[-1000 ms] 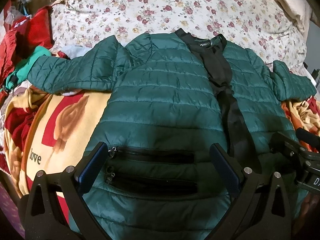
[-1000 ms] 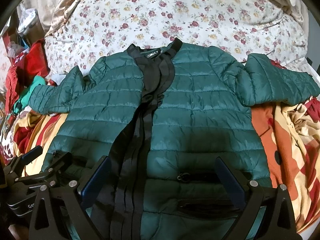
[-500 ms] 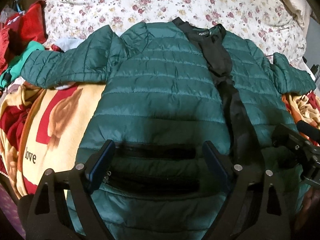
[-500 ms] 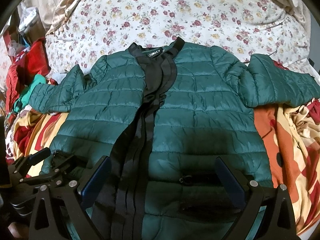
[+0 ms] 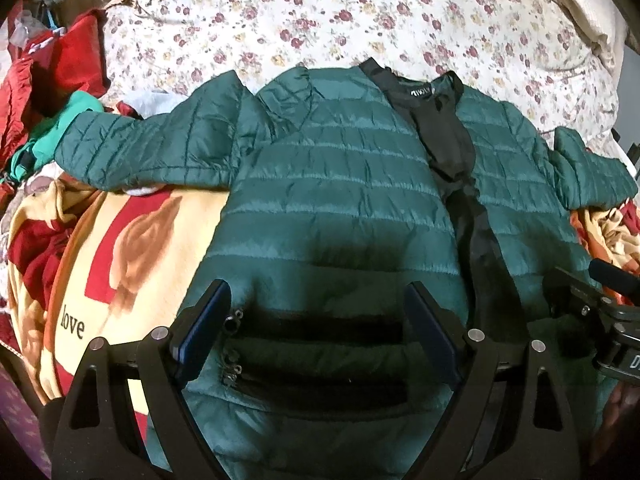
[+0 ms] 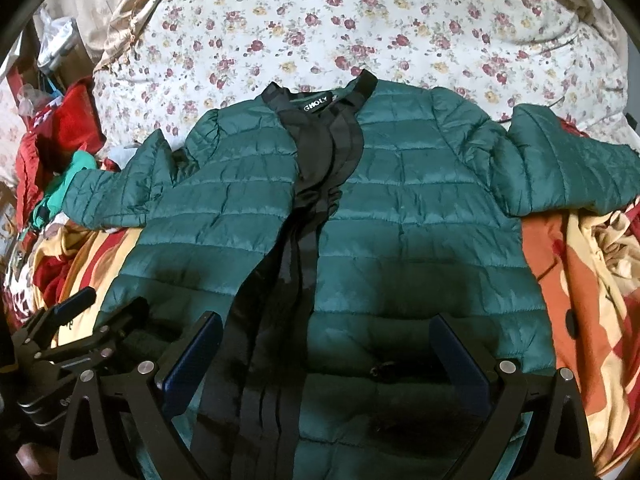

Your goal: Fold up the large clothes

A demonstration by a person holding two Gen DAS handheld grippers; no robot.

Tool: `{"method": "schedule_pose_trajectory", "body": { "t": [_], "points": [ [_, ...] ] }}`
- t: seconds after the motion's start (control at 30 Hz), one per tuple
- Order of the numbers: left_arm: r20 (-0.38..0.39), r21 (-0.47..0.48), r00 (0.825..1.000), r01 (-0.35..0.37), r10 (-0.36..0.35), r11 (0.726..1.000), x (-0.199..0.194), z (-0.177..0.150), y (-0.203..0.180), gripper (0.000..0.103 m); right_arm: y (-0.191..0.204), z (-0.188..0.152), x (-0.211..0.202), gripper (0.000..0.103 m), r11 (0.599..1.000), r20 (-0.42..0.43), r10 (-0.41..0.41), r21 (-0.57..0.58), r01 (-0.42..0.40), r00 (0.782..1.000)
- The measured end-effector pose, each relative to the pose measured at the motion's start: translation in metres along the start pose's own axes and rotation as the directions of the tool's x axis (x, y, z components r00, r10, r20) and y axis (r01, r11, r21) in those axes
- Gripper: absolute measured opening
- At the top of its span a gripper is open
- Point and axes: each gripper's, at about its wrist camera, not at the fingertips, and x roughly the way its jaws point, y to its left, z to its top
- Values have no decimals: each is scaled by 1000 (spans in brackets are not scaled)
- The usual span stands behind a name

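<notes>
Both grippers, left and right, are hanging wide open over the hem, gripping nothing. One green puffer jacket is lying flat, front up, two sleeves spread out, two pocket zippers between my left fingers. It's lying across one floral sheet and one red-yellow blanket.

left gripper open, right gripper open

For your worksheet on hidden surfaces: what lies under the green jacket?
The green jacket lies on a floral sheet at its collar end and on a red and yellow blanket at its hem end. What lies beneath its middle is covered.
</notes>
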Motion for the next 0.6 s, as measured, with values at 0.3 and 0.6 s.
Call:
{"method": "schedule_pose_trajectory", "body": {
  "t": [0.3,0.6],
  "points": [
    [18,-8,1000,-12,13,1000,0,11,6,89,-2,14,3,102,1000,14,11,2,-11,1000],
    [32,-32,999,-32,33,999,1,25,18,89,3,30,11,102,1000,19,13,-3,-13,1000]
  ]
}}
